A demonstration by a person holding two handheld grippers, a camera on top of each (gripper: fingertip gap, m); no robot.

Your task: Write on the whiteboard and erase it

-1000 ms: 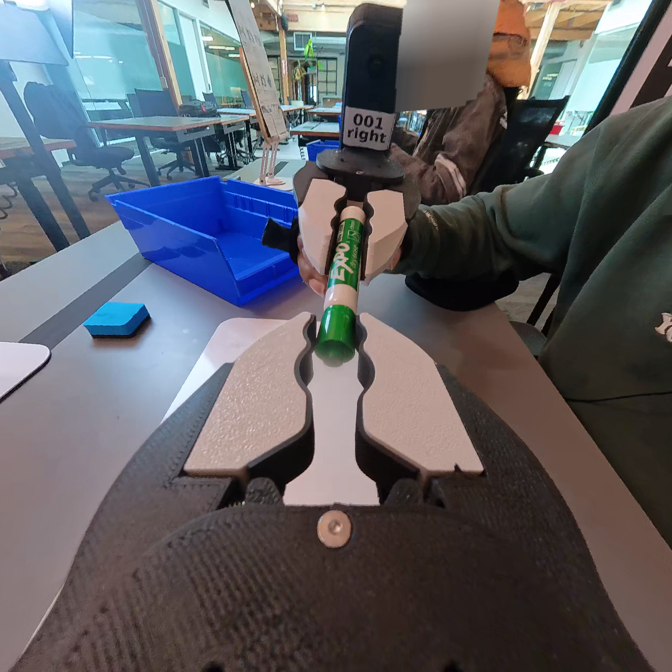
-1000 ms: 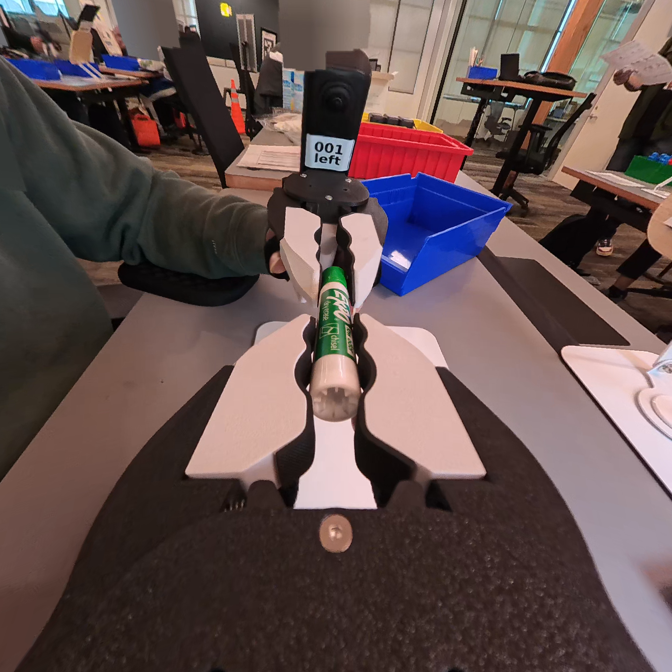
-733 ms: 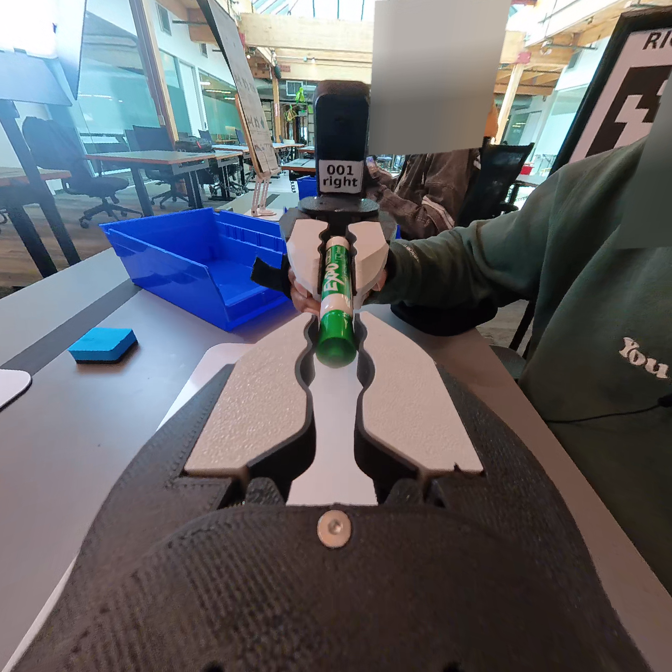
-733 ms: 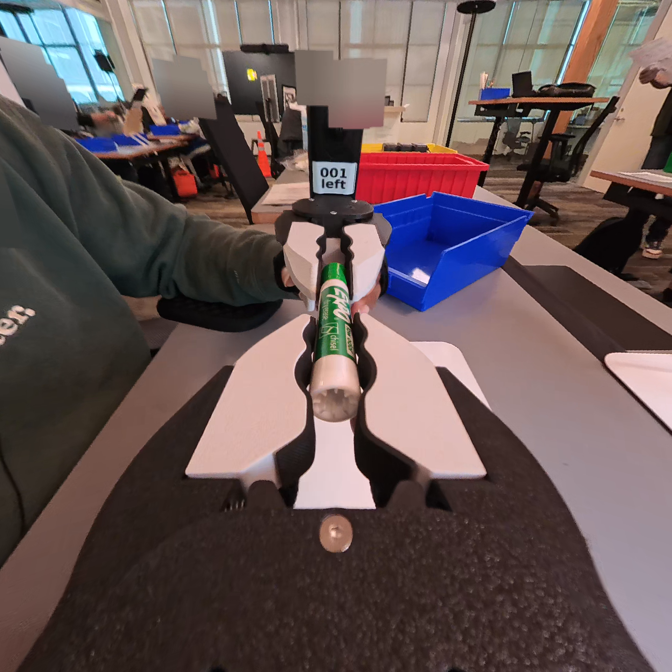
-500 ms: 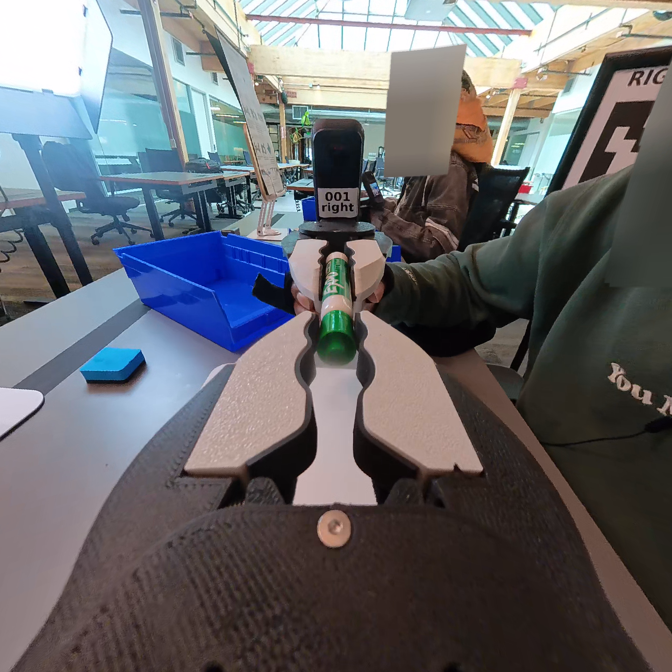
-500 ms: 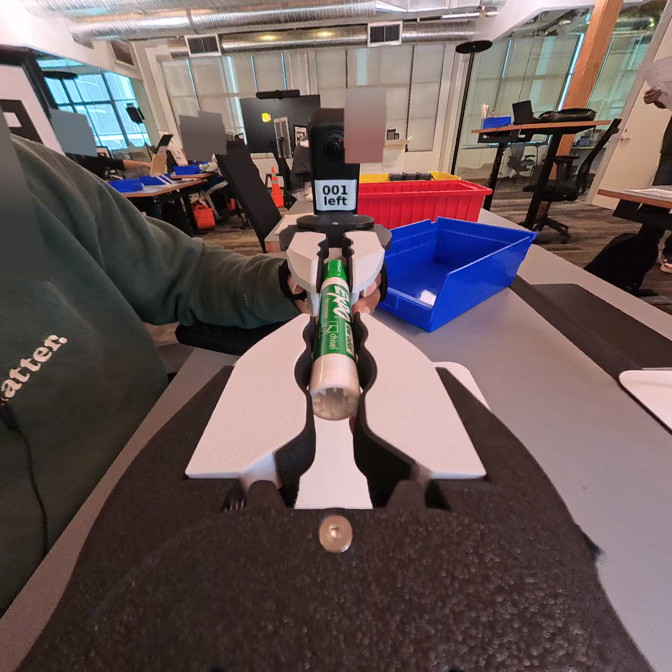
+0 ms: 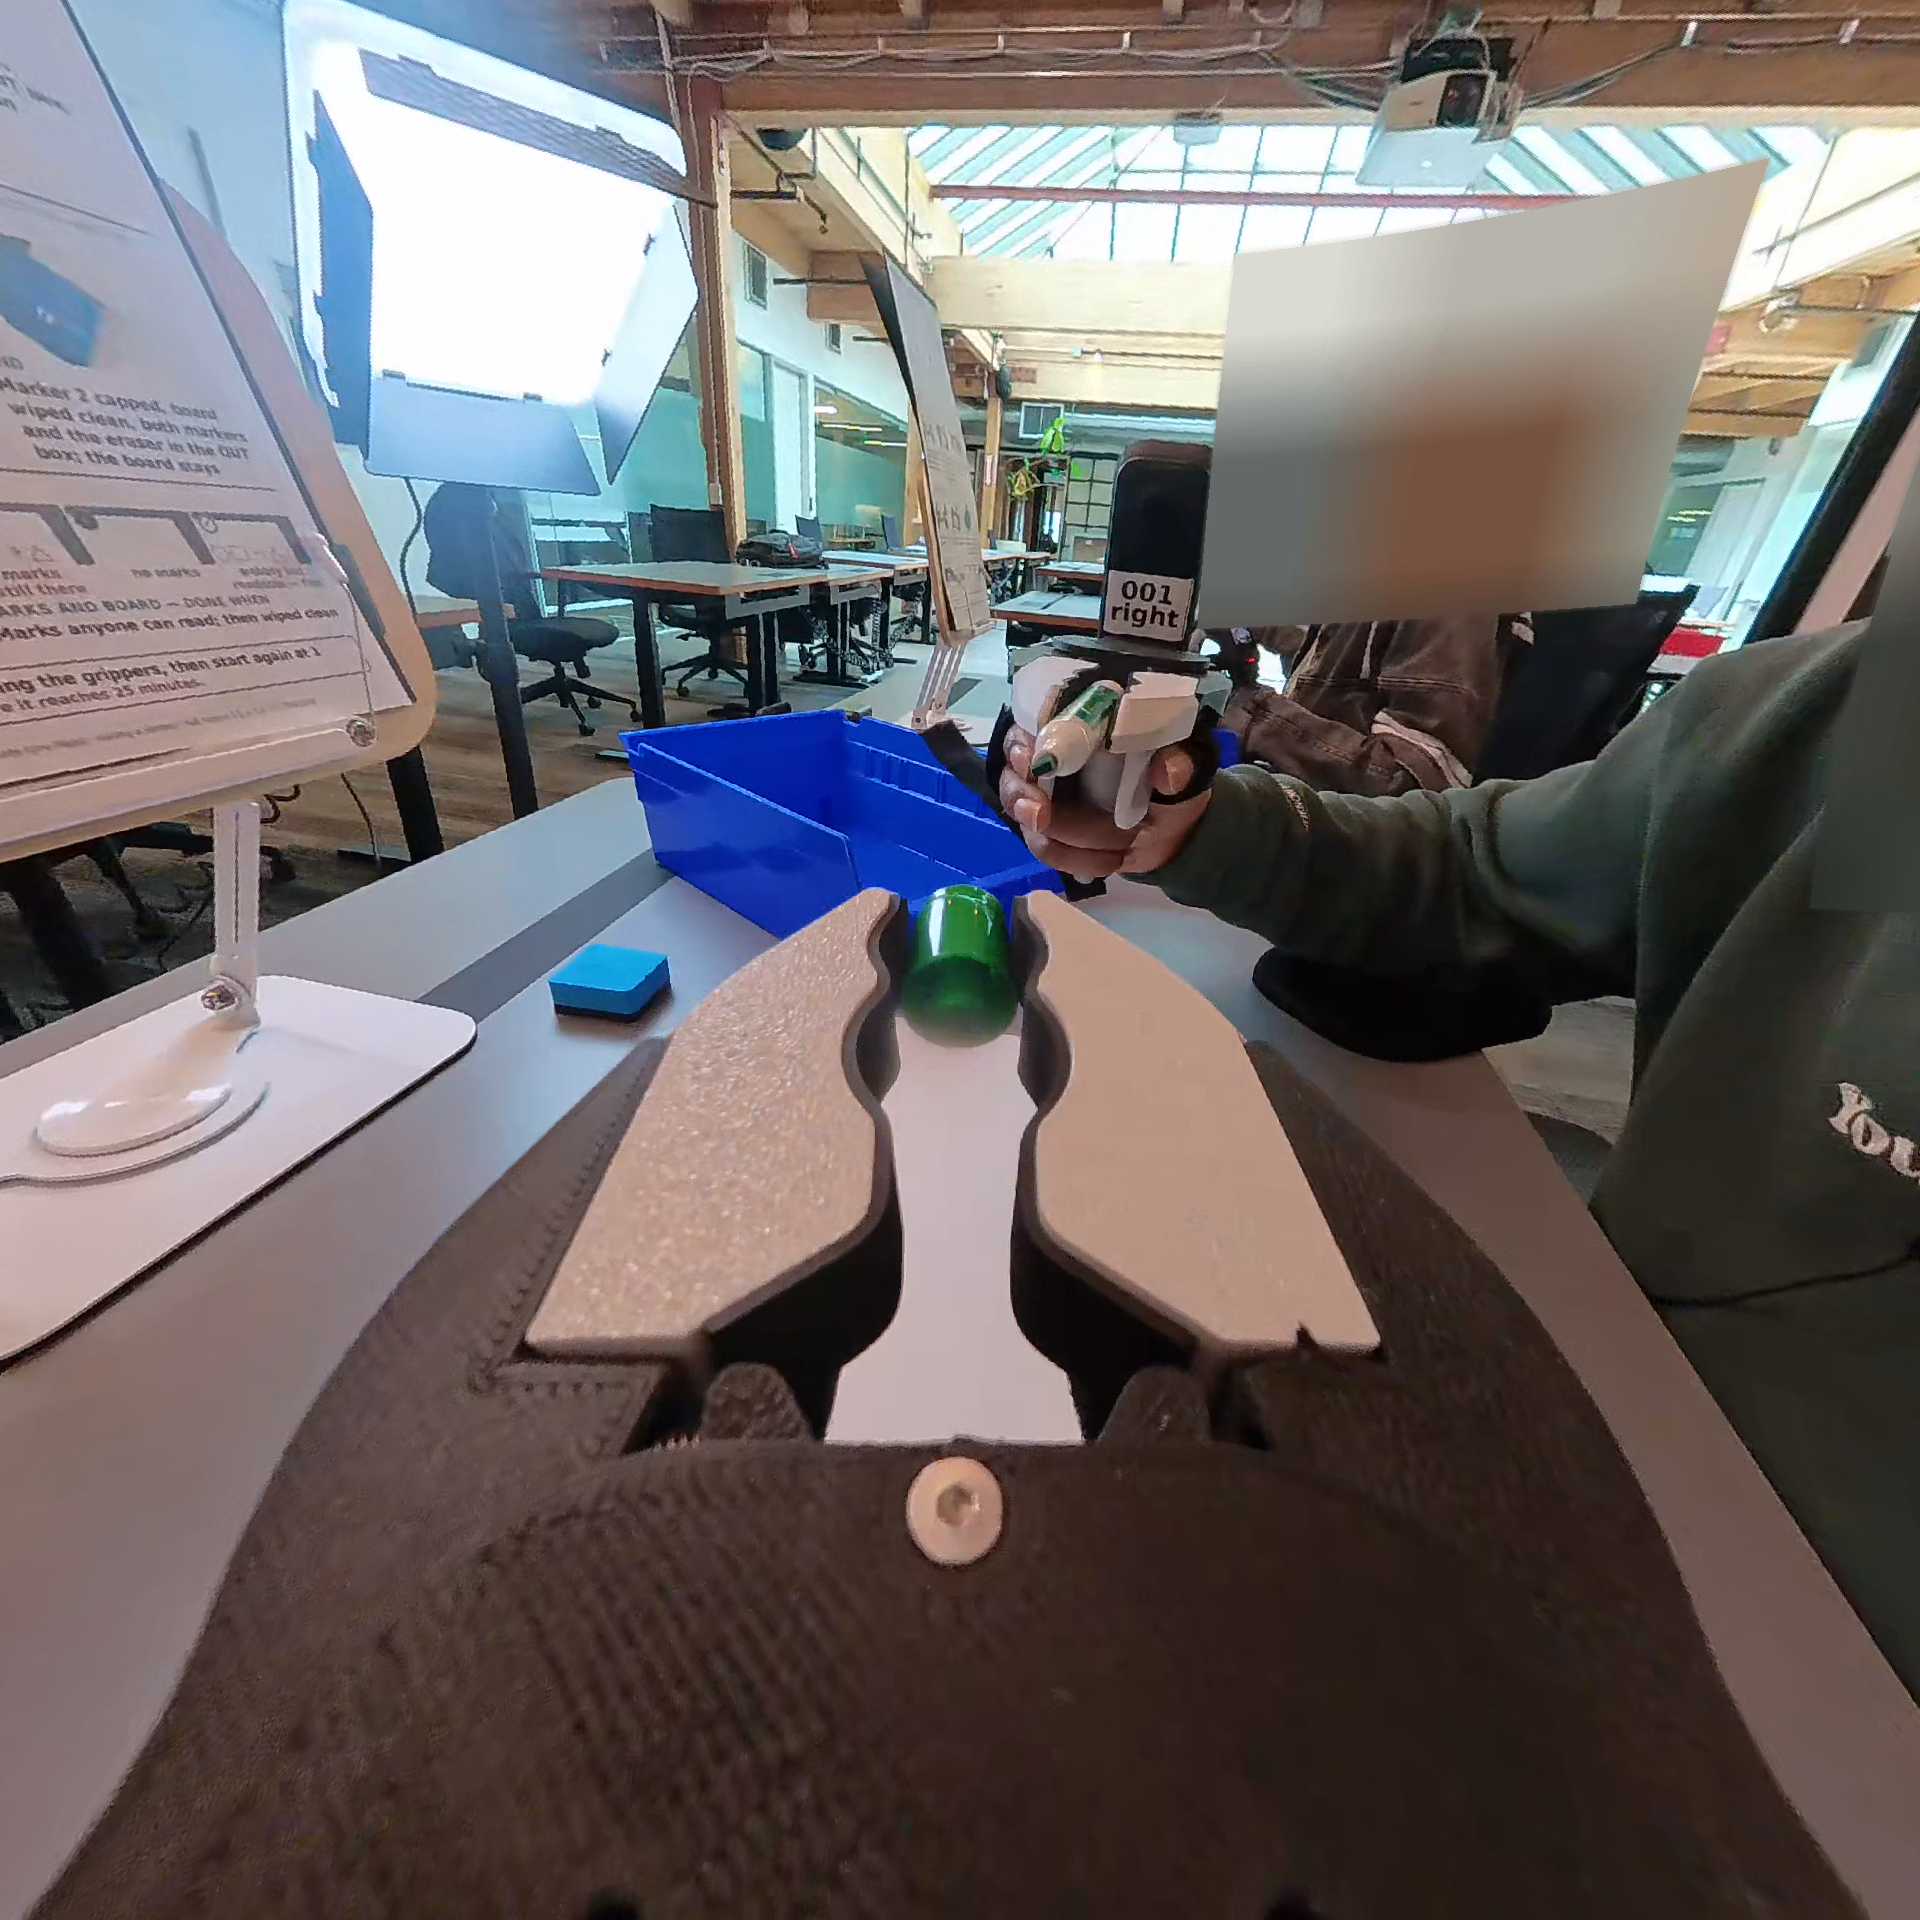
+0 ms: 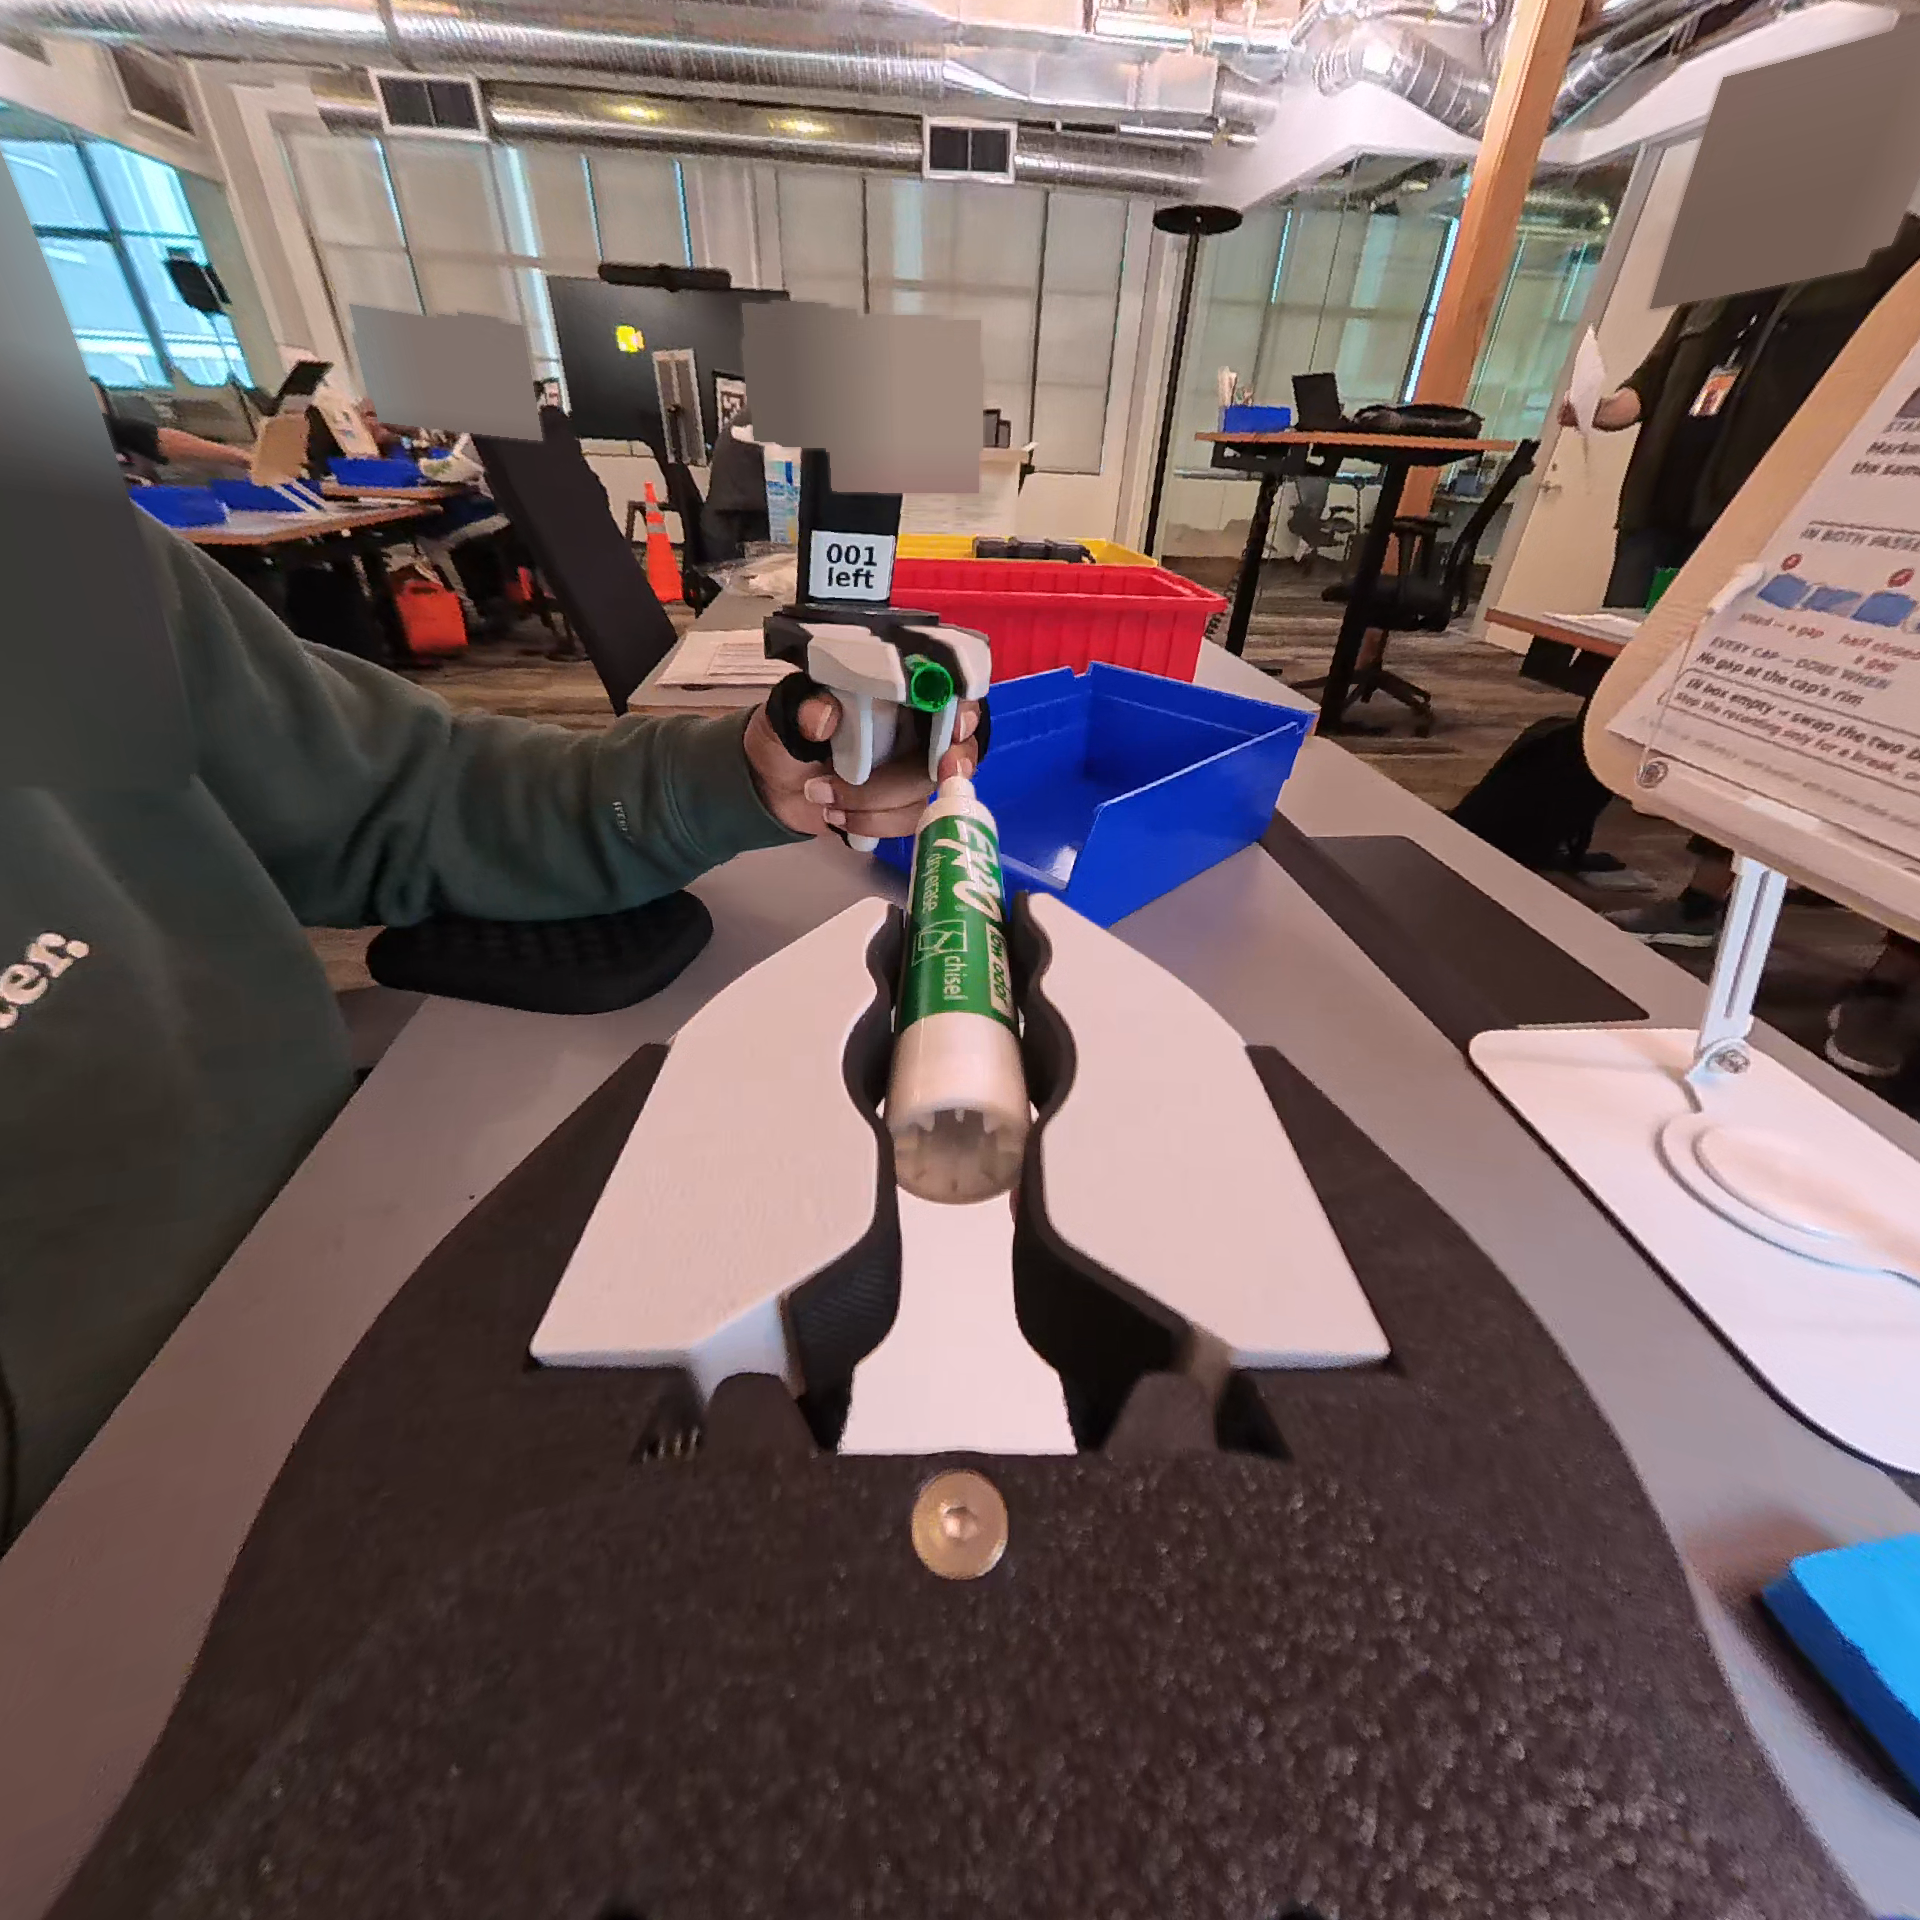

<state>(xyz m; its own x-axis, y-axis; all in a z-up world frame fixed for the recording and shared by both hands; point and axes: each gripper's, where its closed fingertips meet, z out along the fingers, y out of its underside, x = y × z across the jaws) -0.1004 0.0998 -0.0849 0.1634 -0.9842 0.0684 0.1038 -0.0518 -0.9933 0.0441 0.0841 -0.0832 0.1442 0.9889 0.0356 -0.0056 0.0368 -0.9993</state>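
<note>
Taking the blue bin (image 7: 790,821) on the grey counter (image 7: 343,1226) as reference, the left wrist view alone shows a blue eraser (image 7: 609,979) lying flat on the counter left of the bin, and farther left a white stand base (image 7: 187,1081) carrying an instruction sheet. A white whiteboard (image 7: 956,1247) lies on the counter nearer the camera than the bin, seen between the fingers. The left gripper (image 7: 956,956) is closed to a narrow gap and clamps the green cap (image 7: 956,966) at its fingertips; the cap's closed end faces the camera and its long axis runs away toward the bin. Right of the bin in this view, the right gripper (image 7: 1091,722) is held above the counter with the marker (image 7: 1075,727) clamped in it, the bare tip pointing down and to the left.

The right wrist view alone shows a red bin (image 8: 1049,613) behind the blue bin (image 8: 1132,790), and the open mouth of the cap (image 8: 928,686) in the left gripper (image 8: 914,686), which is held above the counter to the left of the blue bin. The right gripper (image 8: 956,935) is closed on the marker (image 8: 954,987) barrel; its long axis runs along the fingers, flat tail toward the camera, tip aimed up and away toward the blue bin, apart from the cap. The eraser (image 8: 1860,1652) appears at the lower right edge, well apart from the bin.
</note>
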